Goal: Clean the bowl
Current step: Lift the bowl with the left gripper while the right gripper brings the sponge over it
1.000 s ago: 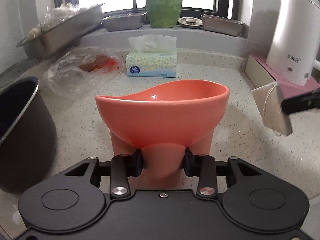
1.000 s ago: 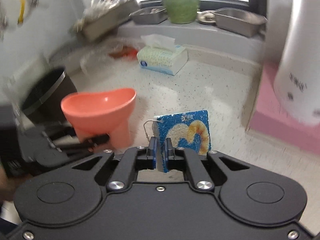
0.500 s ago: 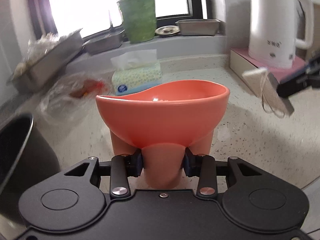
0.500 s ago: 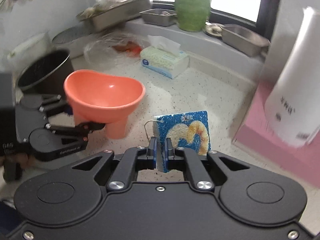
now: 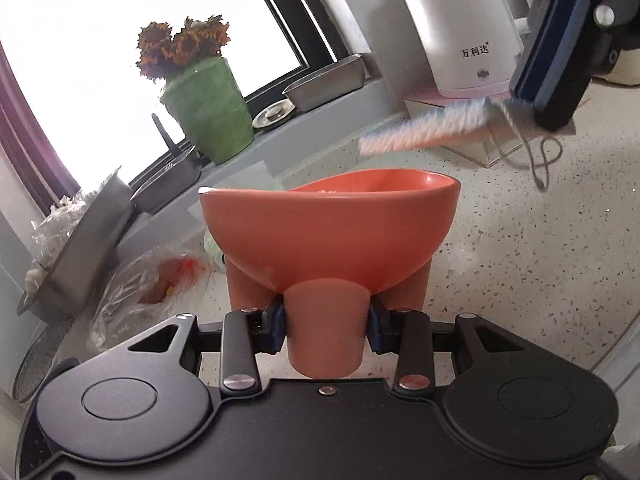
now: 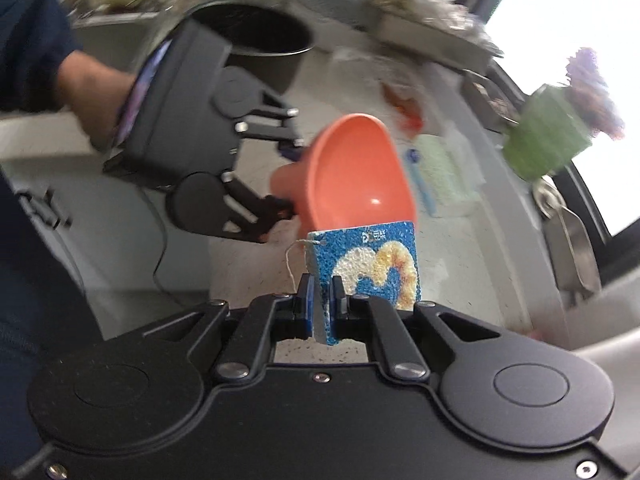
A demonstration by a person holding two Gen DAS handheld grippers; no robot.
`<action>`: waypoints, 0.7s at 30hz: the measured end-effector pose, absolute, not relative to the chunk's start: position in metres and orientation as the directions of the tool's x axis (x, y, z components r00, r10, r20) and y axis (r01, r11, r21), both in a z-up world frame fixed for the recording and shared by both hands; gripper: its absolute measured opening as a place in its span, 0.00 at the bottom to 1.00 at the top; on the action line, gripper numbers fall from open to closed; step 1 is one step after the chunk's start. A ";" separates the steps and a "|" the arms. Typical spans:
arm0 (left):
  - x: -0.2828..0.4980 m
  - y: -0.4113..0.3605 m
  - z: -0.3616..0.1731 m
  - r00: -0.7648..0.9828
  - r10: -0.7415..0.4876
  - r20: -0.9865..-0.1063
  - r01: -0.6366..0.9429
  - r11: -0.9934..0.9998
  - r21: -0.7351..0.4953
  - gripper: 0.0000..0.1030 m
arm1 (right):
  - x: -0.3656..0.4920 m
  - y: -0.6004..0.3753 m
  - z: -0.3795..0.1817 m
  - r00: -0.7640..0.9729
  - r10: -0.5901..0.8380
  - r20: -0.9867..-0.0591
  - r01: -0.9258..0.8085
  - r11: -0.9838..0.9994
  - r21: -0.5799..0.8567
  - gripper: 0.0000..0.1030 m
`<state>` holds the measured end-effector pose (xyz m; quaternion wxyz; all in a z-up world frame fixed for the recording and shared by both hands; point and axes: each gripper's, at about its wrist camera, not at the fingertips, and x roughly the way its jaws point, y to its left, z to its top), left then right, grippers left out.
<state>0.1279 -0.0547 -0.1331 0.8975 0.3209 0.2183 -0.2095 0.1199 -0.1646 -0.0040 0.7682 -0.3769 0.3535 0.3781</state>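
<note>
My left gripper (image 5: 326, 330) is shut on the foot of an orange footed bowl (image 5: 328, 224) and holds it lifted and tilted. A few pale bits lie inside it. My right gripper (image 6: 321, 306) is shut on a flat blue sponge (image 6: 372, 268) with a white and orange pattern and a string loop. In the right wrist view the bowl (image 6: 356, 176) opens toward the sponge, whose top edge is at the bowl's rim. In the left wrist view the sponge (image 5: 424, 130) is blurred, just above the bowl's far rim, and the right gripper (image 5: 556, 72) is at the upper right.
On the speckled counter (image 5: 520, 240) stand a white kettle (image 5: 460, 28) on a pink base, a green flower pot (image 5: 208, 108), metal trays (image 5: 324, 86), a plastic bag (image 5: 152, 284) and a tissue box (image 6: 444, 172). A dark pot (image 6: 256, 40) is behind the left gripper.
The left gripper has lifted and tilted the bowl. The right gripper has swung the sponge over to the bowl's rim, now pointing toward the left hand.
</note>
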 end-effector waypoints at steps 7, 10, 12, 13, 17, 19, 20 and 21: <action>0.114 -0.059 -0.148 0.809 -0.282 -0.515 0.551 0.670 0.498 0.36 | 0.133 -0.152 -0.011 0.340 0.358 -0.870 -0.894 0.409 -0.181 0.07; 0.109 -0.059 -0.154 0.804 -0.303 -0.512 0.563 0.665 0.491 0.36 | 0.139 -0.148 -0.013 0.313 0.375 -0.872 -0.898 0.417 -0.143 0.06; 0.106 -0.058 -0.156 0.808 -0.311 -0.501 0.560 0.669 0.489 0.36 | 0.143 -0.146 -0.012 0.297 0.393 -0.870 -0.896 0.430 -0.111 0.06; 0.105 -0.057 -0.156 0.810 -0.312 -0.496 0.557 0.674 0.486 0.36 | 0.145 -0.145 -0.011 0.292 0.401 -0.868 -0.895 0.436 -0.100 0.06; 0.103 -0.055 -0.157 0.815 -0.329 -0.477 0.554 0.685 0.473 0.36 | 0.159 -0.145 -0.006 0.262 0.442 -0.858 -0.883 0.469 -0.028 0.05; 0.099 -0.054 -0.156 0.815 -0.338 -0.471 0.556 0.688 0.467 0.36 | 0.164 -0.147 -0.002 0.246 0.469 -0.848 -0.873 0.487 0.016 0.04; 0.099 -0.054 -0.156 0.814 -0.344 -0.469 0.557 0.691 0.461 0.36 | 0.167 -0.148 0.000 0.238 0.481 -0.844 -0.868 0.495 0.037 0.04; 0.099 -0.053 -0.155 0.813 -0.347 -0.467 0.557 0.694 0.455 0.36 | 0.170 -0.147 0.001 0.236 0.486 -0.841 -0.866 0.498 0.045 0.04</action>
